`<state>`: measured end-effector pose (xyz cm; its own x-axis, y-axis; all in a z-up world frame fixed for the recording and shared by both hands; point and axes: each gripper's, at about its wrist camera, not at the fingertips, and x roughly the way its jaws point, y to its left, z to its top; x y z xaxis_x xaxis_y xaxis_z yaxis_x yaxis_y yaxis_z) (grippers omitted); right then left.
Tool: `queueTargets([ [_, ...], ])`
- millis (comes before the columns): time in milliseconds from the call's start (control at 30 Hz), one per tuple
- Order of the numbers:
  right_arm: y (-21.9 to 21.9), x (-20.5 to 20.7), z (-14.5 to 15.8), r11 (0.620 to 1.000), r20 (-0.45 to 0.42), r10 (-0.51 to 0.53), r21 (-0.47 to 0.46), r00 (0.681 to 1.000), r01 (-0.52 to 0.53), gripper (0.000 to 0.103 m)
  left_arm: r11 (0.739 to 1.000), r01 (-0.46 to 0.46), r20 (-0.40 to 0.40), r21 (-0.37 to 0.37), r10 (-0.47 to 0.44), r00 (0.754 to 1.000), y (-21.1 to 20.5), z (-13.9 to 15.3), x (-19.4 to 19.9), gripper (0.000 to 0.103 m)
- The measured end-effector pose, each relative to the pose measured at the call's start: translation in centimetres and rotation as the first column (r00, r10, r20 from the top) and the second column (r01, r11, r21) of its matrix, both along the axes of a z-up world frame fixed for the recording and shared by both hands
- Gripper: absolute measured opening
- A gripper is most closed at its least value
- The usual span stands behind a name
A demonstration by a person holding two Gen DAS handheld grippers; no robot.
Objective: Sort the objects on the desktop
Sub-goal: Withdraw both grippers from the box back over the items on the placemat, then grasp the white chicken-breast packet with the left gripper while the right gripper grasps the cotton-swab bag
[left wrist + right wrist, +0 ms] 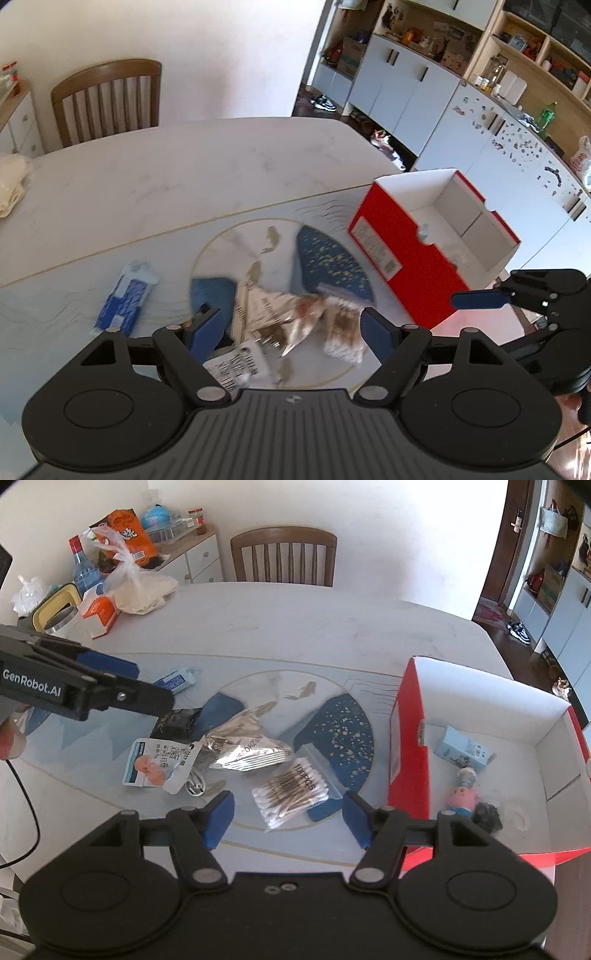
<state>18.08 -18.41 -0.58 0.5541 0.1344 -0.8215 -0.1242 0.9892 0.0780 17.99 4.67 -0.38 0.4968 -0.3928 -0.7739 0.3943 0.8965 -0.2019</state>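
I'm looking across a pale, marble-patterned dining table (295, 627) toward a plain white wall (369, 517), with a slatted wooden chair (283, 555) pushed in at the far edge. A low white cabinet (199, 559) stands left of the chair. To my right I see grey-blue cupboards (399, 81) under light wooden shelves (524, 48), crowded with what may be jars and bottles. The floor (495, 627) is dark, and daylight washes the room evenly.

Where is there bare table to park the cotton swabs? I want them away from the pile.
Free: the wide stretch of table between the chair and the mat's far edge. Crowded: the mat's middle, where cotton swabs, foil packet and white pouch cluster beside the red box.
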Motion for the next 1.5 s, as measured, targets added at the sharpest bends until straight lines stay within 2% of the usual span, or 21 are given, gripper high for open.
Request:
queueTargets([
  [100,0.6,0.2,-0.4,1.000,-0.003,-0.002,-0.006,1.000,0.002,0.065,1.000,-0.011,-0.001,0.006,0.011,1.000,1.0,-0.8,-0.2,0.081],
  [167,0.9,0.3,-0.8,1.000,0.002,0.003,-0.018,1.000,-0.003,0.065,1.000,-0.014,-0.012,0.005,0.014,1.000,1.7,-1.6,-0.2,0.086],
  [233,1.1,0.5,-1.2,1.000,-0.001,0.002,-0.022,1.000,-0.002,0.066,1.000,-0.021,-0.025,0.013,0.021,0.999,2.2,-2.5,-0.3,0.087],
  [567,1.2,1.4,-3.1,1.000,-0.001,-0.018,0.024,1.000,0.018,0.080,0.999,-0.034,-0.065,0.000,0.034,0.997,4.0,-6.2,-0.6,0.087],
  [633,1.3,1.6,-3.4,0.999,-0.004,-0.020,0.024,1.000,0.020,0.082,1.000,-0.028,-0.065,0.001,0.028,0.997,4.3,-6.8,-0.7,0.099],
  [867,1.6,2.5,-4.4,0.999,-0.018,-0.034,0.018,0.999,0.034,0.087,1.000,0.026,-0.054,0.006,-0.026,0.998,4.6,-8.4,-1.0,0.101],
  [1033,1.6,3.3,-5.2,0.998,-0.031,-0.057,0.011,0.998,0.057,0.087,0.993,0.114,-0.016,0.035,-0.114,0.993,4.2,-9.4,-1.4,0.103],
  [1233,1.7,4.1,-6.2,0.996,-0.052,-0.085,0.006,0.995,0.086,0.087,0.962,0.261,0.009,0.081,-0.263,0.965,3.5,-10.5,-1.4,0.103],
  [1367,1.7,4.6,-6.9,0.995,-0.068,-0.102,0.005,0.992,0.103,0.087,0.915,0.383,0.030,0.123,-0.390,0.921,2.9,-11.0,-1.6,0.103],
  [1500,1.7,5.2,-7.5,0.993,-0.080,-0.122,0.001,0.989,0.122,0.087,0.868,0.465,0.057,0.172,-0.480,0.875,2.3,-11.2,-1.6,0.103],
])
